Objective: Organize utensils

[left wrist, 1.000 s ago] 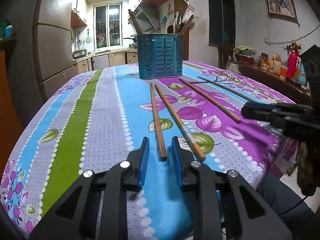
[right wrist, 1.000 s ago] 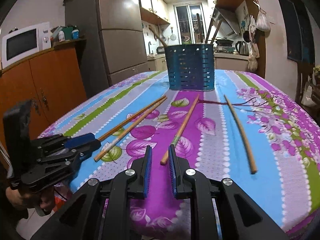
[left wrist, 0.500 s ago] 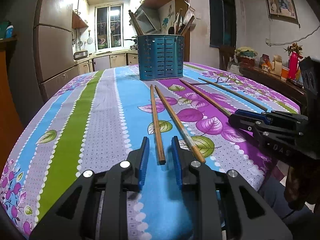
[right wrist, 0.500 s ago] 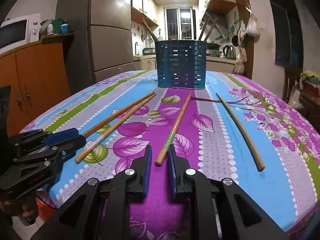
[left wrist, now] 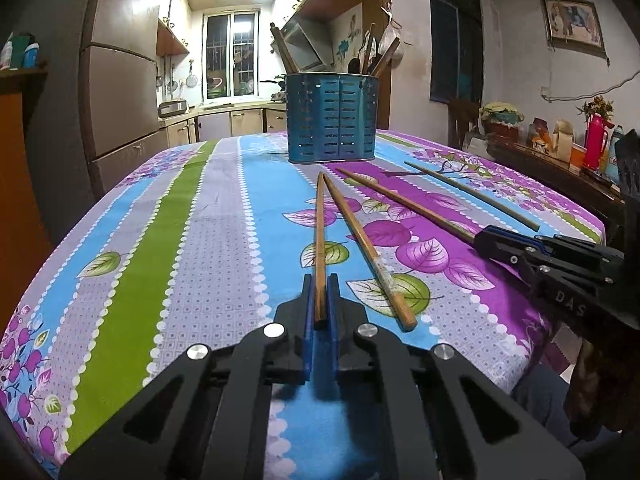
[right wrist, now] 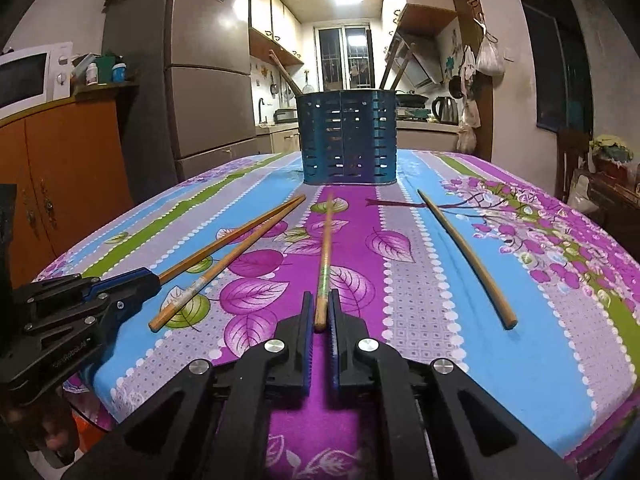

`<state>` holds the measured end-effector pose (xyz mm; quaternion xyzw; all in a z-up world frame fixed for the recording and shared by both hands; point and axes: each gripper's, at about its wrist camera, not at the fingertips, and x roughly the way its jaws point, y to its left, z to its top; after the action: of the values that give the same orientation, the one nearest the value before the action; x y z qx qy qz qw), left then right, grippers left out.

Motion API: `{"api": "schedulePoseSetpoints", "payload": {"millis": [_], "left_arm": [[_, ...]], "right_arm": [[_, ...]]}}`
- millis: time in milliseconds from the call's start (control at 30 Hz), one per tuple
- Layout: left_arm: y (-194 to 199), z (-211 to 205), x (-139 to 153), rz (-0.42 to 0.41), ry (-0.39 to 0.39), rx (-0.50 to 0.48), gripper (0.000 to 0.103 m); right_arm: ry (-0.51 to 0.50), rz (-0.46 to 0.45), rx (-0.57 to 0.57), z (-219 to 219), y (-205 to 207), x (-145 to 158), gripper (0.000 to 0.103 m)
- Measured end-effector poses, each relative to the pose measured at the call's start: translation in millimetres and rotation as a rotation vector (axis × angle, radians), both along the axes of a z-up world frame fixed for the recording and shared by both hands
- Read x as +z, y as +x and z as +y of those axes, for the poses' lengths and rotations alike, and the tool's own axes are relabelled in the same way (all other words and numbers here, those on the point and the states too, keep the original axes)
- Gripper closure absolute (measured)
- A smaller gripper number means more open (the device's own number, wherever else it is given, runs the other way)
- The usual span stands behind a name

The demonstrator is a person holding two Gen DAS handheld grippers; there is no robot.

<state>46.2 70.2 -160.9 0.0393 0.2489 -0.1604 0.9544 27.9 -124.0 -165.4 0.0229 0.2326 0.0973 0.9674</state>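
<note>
Several wooden chopsticks lie on the flowered tablecloth [left wrist: 160, 240] in front of a blue slotted utensil holder [left wrist: 332, 120] with utensils standing in it. My left gripper [left wrist: 320, 282] is closing tight on the near end of the leftmost chopstick [left wrist: 320, 220], pads pressing it. A second chopstick [left wrist: 360, 236] lies loose just to its right. My right gripper [right wrist: 320, 298] is likewise closing on the near end of the third chopstick [right wrist: 326, 240], gripping it. The fourth chopstick [right wrist: 468, 260] lies free further right. Both held chopsticks rest on the cloth.
The holder [right wrist: 348, 140] stands at the far middle of the table. A fridge [right wrist: 208, 100] and an orange cabinet [right wrist: 68, 168] with a microwave are to the left. A side table [left wrist: 560, 168] with a red flask and boxes is to the right. The near table edge is close.
Both grippers went from open around a chopstick's end to shut on it. The right gripper also slid a little forward over its chopstick.
</note>
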Motion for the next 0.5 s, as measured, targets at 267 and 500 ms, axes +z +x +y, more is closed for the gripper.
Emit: {"api": "schedulePoseSetpoints", "payload": {"millis": [267, 500], "left_arm": [[-13, -5, 34, -0.085, -0.018, -0.018, 0.099], [-16, -6, 86, -0.207, -0.032, -0.034, 0.098]], "right_arm": [[-0.029, -0.106, 0.015, -12, -22, 37, 0.095], [-0.050, -0.231, 0.054, -23, -38, 89, 0.095]]}}
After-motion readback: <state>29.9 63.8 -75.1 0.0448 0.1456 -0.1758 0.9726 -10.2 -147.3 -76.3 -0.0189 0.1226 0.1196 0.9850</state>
